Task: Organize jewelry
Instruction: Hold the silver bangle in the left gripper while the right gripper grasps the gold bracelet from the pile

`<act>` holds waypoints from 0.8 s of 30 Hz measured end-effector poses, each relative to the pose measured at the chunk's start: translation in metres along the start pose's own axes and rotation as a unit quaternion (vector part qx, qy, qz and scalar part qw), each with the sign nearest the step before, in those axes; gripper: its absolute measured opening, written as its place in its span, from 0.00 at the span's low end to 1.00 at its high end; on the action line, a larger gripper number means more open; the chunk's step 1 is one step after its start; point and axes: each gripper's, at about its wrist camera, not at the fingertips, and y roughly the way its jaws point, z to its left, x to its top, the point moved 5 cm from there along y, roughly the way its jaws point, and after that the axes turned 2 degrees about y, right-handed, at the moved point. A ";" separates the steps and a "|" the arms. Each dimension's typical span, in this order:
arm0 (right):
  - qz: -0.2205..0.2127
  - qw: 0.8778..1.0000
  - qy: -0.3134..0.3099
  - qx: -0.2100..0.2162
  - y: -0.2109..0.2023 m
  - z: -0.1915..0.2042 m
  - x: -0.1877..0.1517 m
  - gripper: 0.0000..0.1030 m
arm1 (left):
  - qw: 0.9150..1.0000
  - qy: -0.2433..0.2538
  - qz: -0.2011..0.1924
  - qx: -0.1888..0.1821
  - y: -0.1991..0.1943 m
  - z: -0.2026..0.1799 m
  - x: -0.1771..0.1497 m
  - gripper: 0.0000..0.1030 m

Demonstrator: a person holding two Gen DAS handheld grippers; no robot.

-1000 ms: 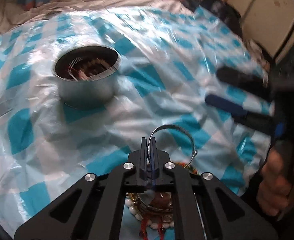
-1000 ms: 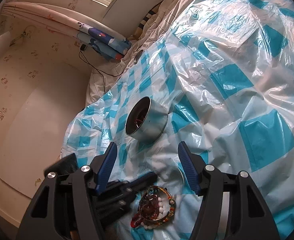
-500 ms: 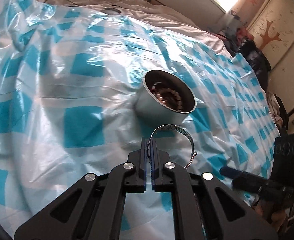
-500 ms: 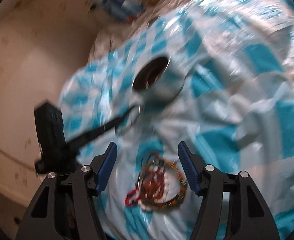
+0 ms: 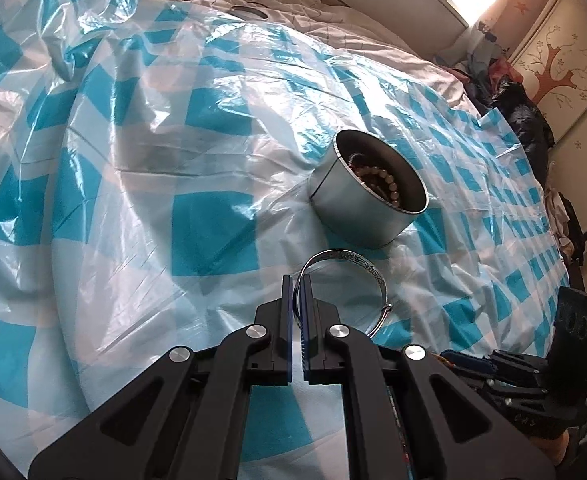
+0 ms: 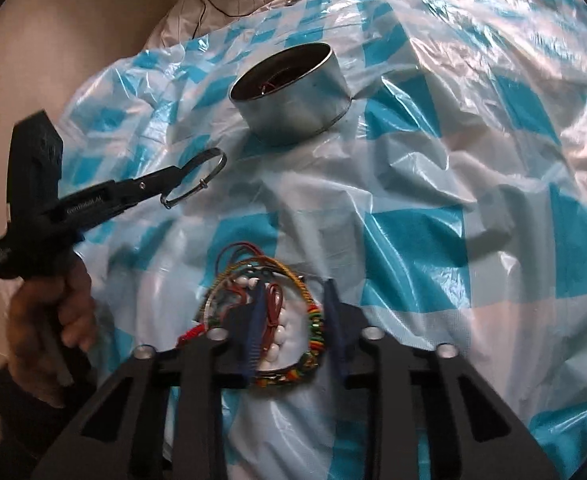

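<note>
My left gripper [image 5: 296,280] is shut on a thin silver bangle [image 5: 349,258] and holds it in the air just short of a round silver tin [image 5: 367,196] that has beaded bracelets inside. The right wrist view shows the same bangle [image 6: 197,180] in the left gripper [image 6: 177,170], left of the tin [image 6: 293,92]. My right gripper [image 6: 293,300] is open, its blue pads [image 6: 255,320] on either side of a pile of bracelets [image 6: 277,320] with white beads, red cord and a multicoloured band on the sheet.
A blue and white checked plastic sheet [image 5: 173,200] covers the bed. A round metal lid [image 5: 247,12] lies at the far edge. A cupboard with a tree picture [image 5: 553,72] and piled clothes stand at the right. A wall is on the left in the right wrist view.
My left gripper has lifted the bangle from the pile and carried it close to the tin. My right gripper has moved down over the bracelet pile and narrowed its opening.
</note>
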 end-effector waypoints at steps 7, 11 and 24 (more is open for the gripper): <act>-0.059 0.996 0.018 0.057 -0.026 0.000 0.009 0.08 | 1.000 -0.007 0.003 0.003 0.001 0.008 -0.003 0.03; -0.089 0.992 0.018 0.086 -0.041 0.001 0.012 0.04 | 1.000 -0.006 0.006 0.005 0.004 0.007 -0.003 0.03; -0.077 0.995 0.033 0.059 -0.034 -0.003 0.015 0.50 | 1.000 -0.002 0.019 0.009 0.013 0.005 -0.007 0.03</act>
